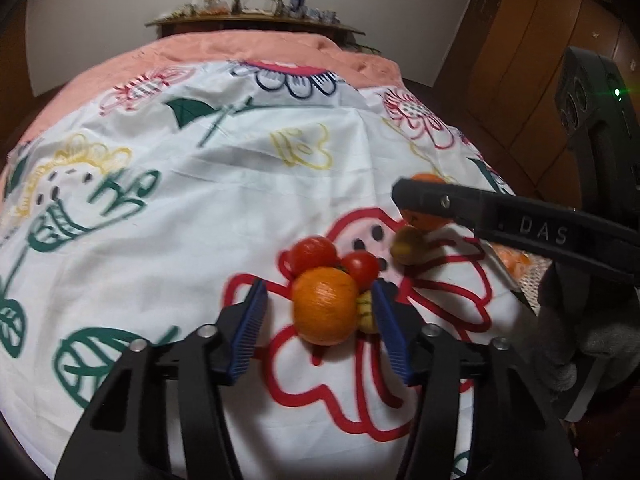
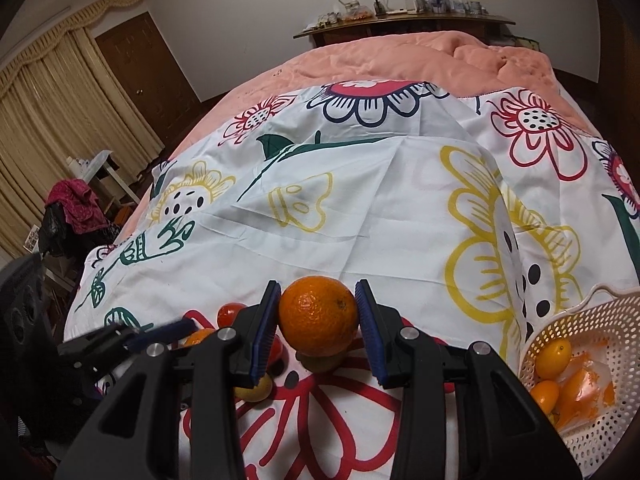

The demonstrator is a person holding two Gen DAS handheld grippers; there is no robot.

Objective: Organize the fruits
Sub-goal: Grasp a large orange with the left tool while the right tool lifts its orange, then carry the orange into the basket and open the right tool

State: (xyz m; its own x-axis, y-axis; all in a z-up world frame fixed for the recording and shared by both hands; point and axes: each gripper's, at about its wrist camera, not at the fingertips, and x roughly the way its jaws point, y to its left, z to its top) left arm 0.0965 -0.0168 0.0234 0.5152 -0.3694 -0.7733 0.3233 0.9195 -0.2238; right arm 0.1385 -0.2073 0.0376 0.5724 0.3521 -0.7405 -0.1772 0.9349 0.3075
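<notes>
On the flowered cloth (image 1: pixel 240 184), my left gripper (image 1: pixel 320 296) stands open around an orange (image 1: pixel 324 306). A gap shows at its left pad, and its right pad rests against a small yellow-green fruit (image 1: pixel 366 312). Two tomatoes (image 1: pixel 314 254) lie just behind that orange, with a brownish fruit (image 1: pixel 408 246) to their right. In the right wrist view, my right gripper (image 2: pixel 318 292) is shut on a second orange (image 2: pixel 318 316), which hangs above a brownish fruit (image 2: pixel 320 362). One of that gripper's fingers (image 1: pixel 460 204) crosses the left wrist view.
A white perforated basket (image 2: pixel 560 320) at the right edge holds small yellow-orange fruits (image 2: pixel 554 354) and a plastic wrapper. A pink quilt (image 2: pixel 400 60) covers the far end of the bed. A cluttered wooden shelf (image 2: pixel 400 20) runs along the wall. Curtains and a door are on the left.
</notes>
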